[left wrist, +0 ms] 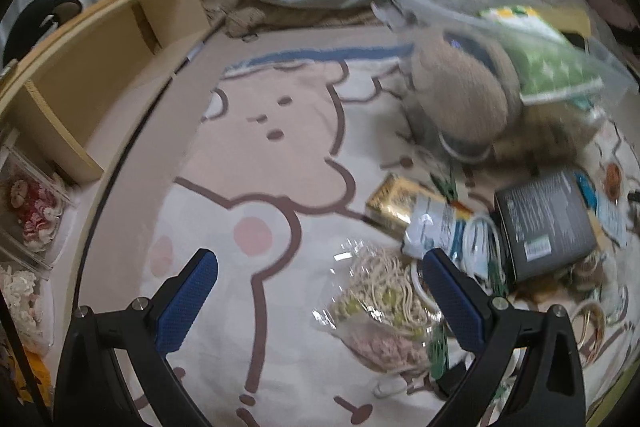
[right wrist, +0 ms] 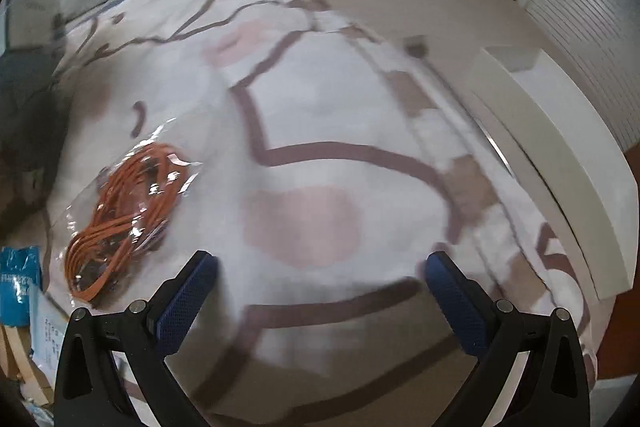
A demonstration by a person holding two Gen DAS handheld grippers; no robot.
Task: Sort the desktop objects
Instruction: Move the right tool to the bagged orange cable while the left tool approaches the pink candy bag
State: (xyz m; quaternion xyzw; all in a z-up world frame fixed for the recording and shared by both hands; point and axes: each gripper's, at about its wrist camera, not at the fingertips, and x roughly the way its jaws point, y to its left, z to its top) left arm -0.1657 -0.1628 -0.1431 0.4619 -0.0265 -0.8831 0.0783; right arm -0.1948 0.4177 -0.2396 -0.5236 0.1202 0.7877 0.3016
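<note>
My left gripper (left wrist: 320,301) hangs over the cartoon-bear blanket (left wrist: 256,155) w/ jaws wide apart, nothing between the blue pads. Just inside the right finger lies a clear bag of cream cord (left wrist: 380,303), touching a white cable loop beside it. Beyond that is the pile to sort — a gold packet (left wrist: 390,201), a white pouch (left wrist: 434,227) leaning on it, a dark grey box (left wrist: 544,223) next to the pouch, and behind them a tan round cushion-like thing (left wrist: 460,95), too blurred to tell what it is. A green patterned pack (left wrist: 548,67) sits in a clear plastic bin (left wrist: 492,11) that's smeared w/ motion. A wooden shelf (left wrist: 116,47) runs along the left edge.

My right gripper (right wrist: 322,301) is also spread open and empty, over a bare stretch of the same blanket. A clear bag of orange cord (right wrist: 120,211) lies left of it, well clear of the left finger. A blue packet (right wrist: 20,279) shows at the far left edge; a white board (right wrist: 560,163) lies along the blanket's right side — the whole view is blurry.
</note>
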